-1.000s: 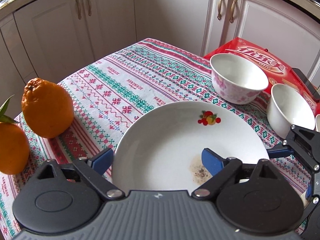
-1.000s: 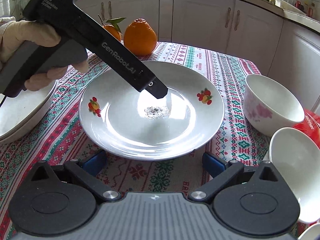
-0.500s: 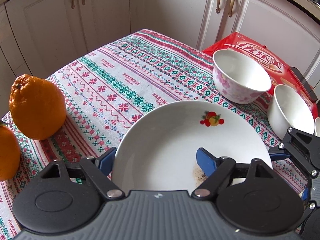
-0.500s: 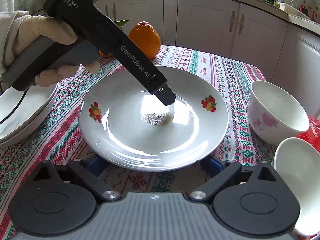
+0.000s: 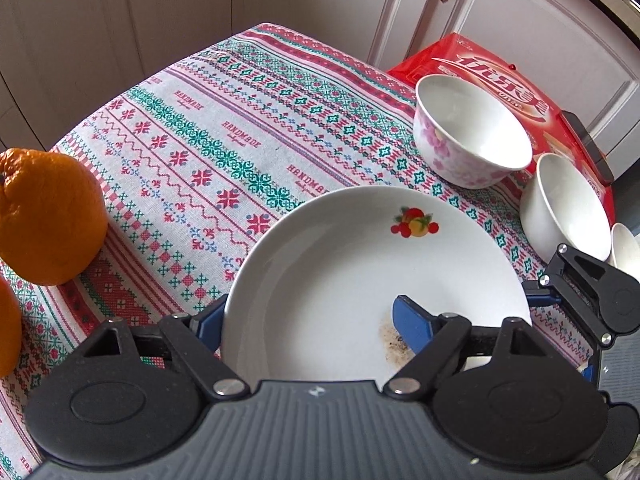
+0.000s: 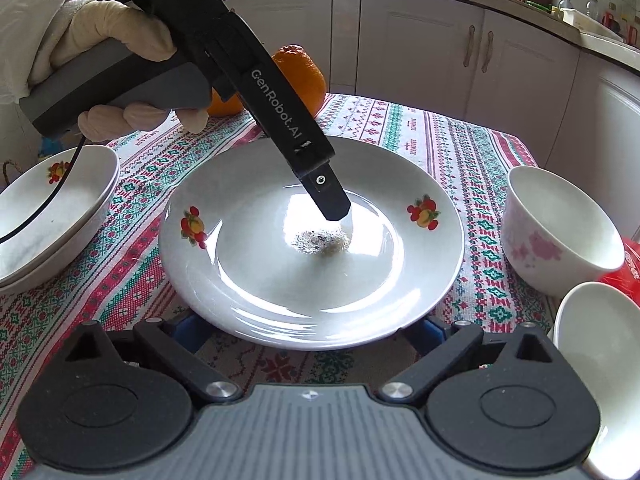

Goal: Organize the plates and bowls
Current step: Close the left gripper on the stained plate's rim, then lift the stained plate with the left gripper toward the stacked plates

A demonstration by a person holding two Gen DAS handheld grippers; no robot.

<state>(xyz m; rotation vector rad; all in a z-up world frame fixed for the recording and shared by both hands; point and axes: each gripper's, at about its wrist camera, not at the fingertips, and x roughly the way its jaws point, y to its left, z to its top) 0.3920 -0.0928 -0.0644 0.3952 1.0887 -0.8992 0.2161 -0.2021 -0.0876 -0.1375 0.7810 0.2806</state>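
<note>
The plate [image 5: 352, 264] sits on the tablecloth [image 5: 208, 152]; my left gripper [image 5: 316, 320] straddles its rim, one finger [image 5: 412, 326] inside, jaws not closed tight. From the right, the plate [image 6: 256, 272] overhangs my right gripper [image 6: 308, 330], fingers spread wide beneath its near edge.

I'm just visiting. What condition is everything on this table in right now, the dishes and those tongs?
plate: right way up, dirty patch in the middle.
flowered bowl: upright, empty.
plain white bowl: empty.
nested dishes: stacked, top one empty.
orange: whole, unpeeled.
left tongs: open, straddling the plate's rim.
right tongs: open, tips tucked under the plate's near rim.
cupboard doors: shut.
</note>
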